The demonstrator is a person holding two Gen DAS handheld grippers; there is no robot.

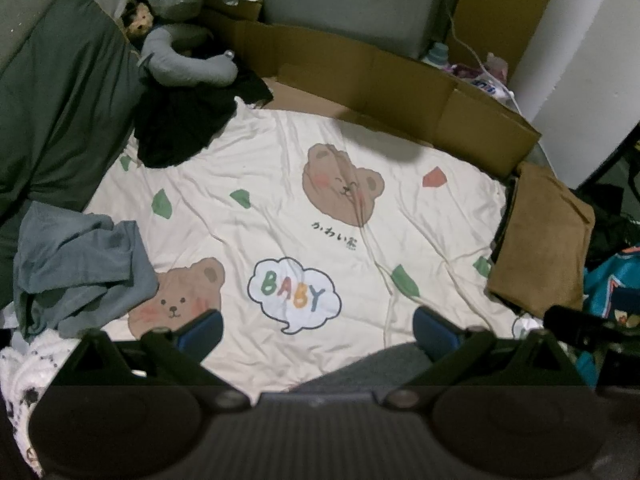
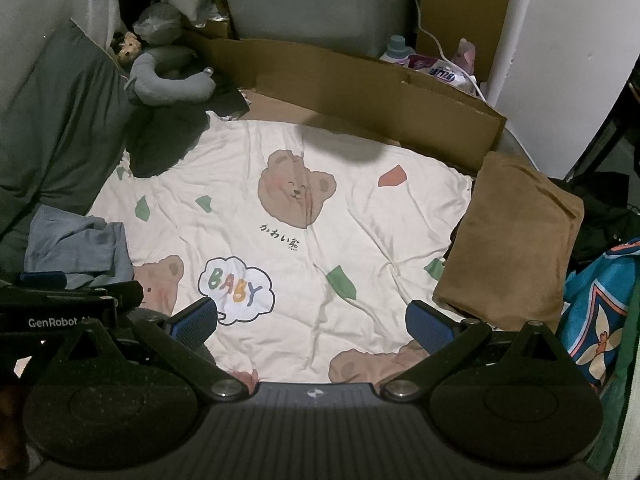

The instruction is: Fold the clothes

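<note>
Now both jaws wide, empty; grey garment (image 1: 80, 264) crumpled on bear sheet (image 1: 304, 208).

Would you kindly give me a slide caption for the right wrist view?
Open right gripper above the bear-print sheet, folded brown cloth on one side, crumpled blue garment on the other.

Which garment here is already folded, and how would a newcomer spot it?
Start at the cream bear-print sheet. At its right edge, by the cardboard box, lies the brown garment. It alone is a flat, neat rectangle; the blue clothes opposite are crumpled.
</note>
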